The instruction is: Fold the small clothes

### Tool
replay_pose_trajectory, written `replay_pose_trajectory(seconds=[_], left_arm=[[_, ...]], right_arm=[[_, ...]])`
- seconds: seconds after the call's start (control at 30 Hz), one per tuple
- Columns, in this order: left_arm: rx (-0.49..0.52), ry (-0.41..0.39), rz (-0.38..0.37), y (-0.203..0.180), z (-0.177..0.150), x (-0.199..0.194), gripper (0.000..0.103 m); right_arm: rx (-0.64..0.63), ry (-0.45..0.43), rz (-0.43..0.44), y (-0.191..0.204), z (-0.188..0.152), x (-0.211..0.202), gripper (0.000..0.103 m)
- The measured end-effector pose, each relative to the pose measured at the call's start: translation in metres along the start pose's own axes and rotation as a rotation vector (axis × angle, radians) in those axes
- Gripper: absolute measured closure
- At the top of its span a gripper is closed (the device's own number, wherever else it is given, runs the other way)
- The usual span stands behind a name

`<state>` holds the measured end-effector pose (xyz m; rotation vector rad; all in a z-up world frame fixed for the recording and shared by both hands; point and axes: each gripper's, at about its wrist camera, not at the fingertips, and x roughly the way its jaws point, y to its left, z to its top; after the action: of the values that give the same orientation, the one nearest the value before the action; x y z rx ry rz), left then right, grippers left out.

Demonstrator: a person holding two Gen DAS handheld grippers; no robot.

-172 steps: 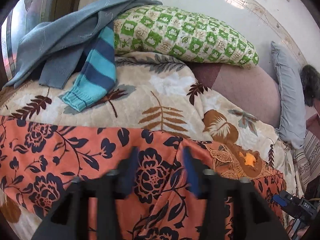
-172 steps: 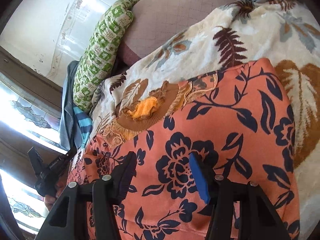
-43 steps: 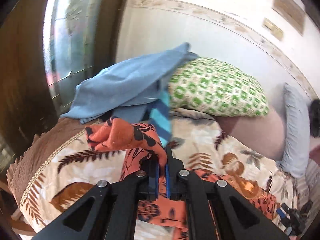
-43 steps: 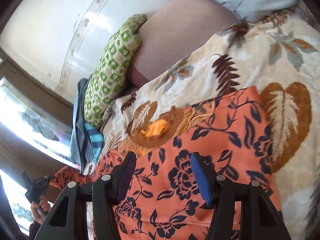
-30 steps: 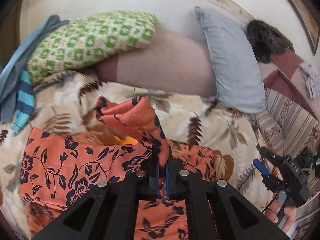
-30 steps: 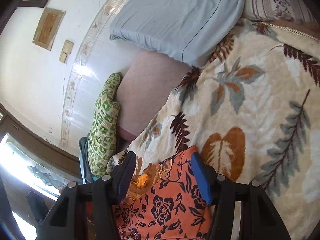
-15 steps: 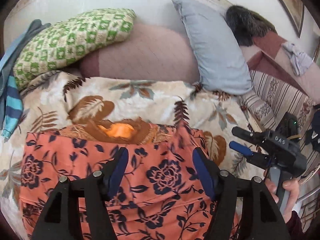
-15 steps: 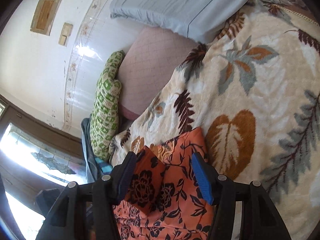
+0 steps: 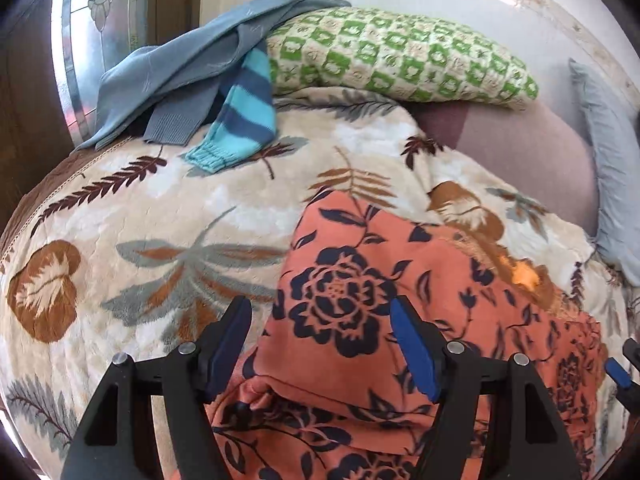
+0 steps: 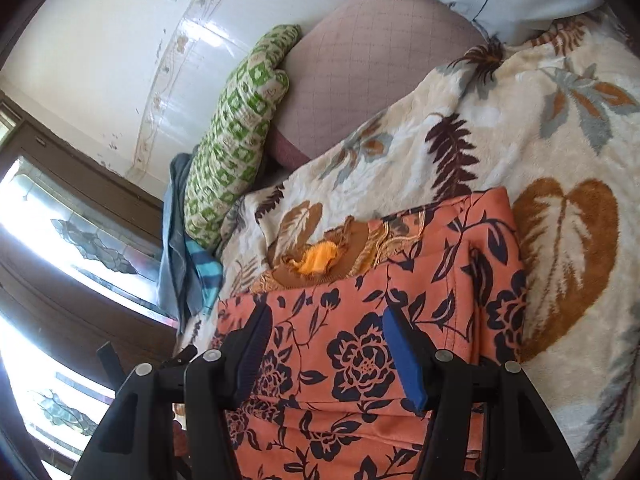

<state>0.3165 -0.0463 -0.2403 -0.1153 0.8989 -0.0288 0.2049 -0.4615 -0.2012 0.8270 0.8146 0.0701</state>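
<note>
The left gripper (image 9: 322, 344) has just been opening; its blue pads are spread wide and pinch nothing. The right gripper (image 10: 326, 350) is spread too, empty. Under both lies the orange flowered garment (image 9: 400, 280), thin soft cloth, folded over on the fuzzy leaf blanket (image 9: 168, 216). Behind sit a bumpy green checked pillow (image 9: 400, 60) and a knit striped sleeve (image 9: 240, 120). I see no words to read.
</note>
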Motion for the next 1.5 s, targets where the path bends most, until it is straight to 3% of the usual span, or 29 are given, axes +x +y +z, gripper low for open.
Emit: replay_pose_trajectory(seconds=[0.07,0.13,0.2,0.23,0.33,0.4,0.47,0.57,0.77,0.87,0.97,1.0,1.07,1.23,1.27,1.33,1.5], left_arm=[[0.025,0.058,0.055,0.000,-0.015,0.024,0.030],[0.012,0.037,0.051,0.003,-0.021,0.026,0.029],[0.029,0.042,0.041,-0.001,-0.014,0.020,0.030],[0.040,0.013,0.027,-0.003,-0.010,0.013,0.031],[0.061,-0.128,0.013,-0.009,0.001,-0.013,0.031],[0.081,-0.166,-0.009,-0.015,0.009,-0.017,0.030],[0.099,-0.116,-0.015,-0.020,0.012,-0.003,0.030],[0.111,0.102,0.040,-0.019,0.003,0.040,0.029],[0.083,0.037,-0.010,-0.007,0.003,0.008,0.028],[0.097,0.014,-0.002,0.004,-0.009,-0.013,0.028],[0.135,0.108,0.038,0.013,-0.025,-0.005,0.028],[0.126,0.146,0.029,0.019,-0.031,-0.003,0.028],[0.088,0.150,-0.010,0.032,-0.040,-0.019,0.028],[0.154,0.072,-0.001,0.059,-0.052,-0.088,0.028],[0.151,0.062,0.000,0.067,-0.053,-0.101,0.028],[0.131,0.054,-0.006,0.085,-0.057,-0.125,0.027],[0.105,0.078,-0.020,0.118,-0.080,-0.161,0.022]], right_arm=[[-0.010,0.072,-0.078,-0.006,-0.005,0.019,0.047],[-0.001,0.194,-0.196,-0.020,-0.013,0.046,0.057],[-0.029,0.178,-0.224,-0.022,-0.012,0.045,0.068],[-0.023,0.176,-0.214,-0.021,-0.009,0.041,0.068],[0.009,0.062,-0.170,-0.024,0.002,0.021,0.068],[0.026,-0.005,-0.176,-0.030,0.008,0.014,0.068],[0.052,-0.028,-0.187,-0.040,0.013,0.017,0.068],[0.119,0.020,-0.183,-0.059,0.016,0.031,0.068],[0.119,0.006,-0.131,-0.047,0.016,0.015,0.068],[0.061,0.078,-0.103,-0.031,-0.002,0.012,0.068],[-0.033,0.197,-0.218,-0.021,-0.034,0.030,0.067],[-0.074,0.159,-0.240,-0.016,-0.040,0.027,0.067],[-0.101,0.138,-0.292,-0.001,-0.046,0.014,0.068],[-0.149,0.003,-0.186,0.025,-0.065,-0.060,0.067],[-0.117,-0.018,-0.153,0.022,-0.070,-0.077,0.064],[-0.056,-0.055,-0.095,0.014,-0.086,-0.109,0.033],[-0.065,-0.028,-0.096,0.011,-0.134,-0.157,0.033]])
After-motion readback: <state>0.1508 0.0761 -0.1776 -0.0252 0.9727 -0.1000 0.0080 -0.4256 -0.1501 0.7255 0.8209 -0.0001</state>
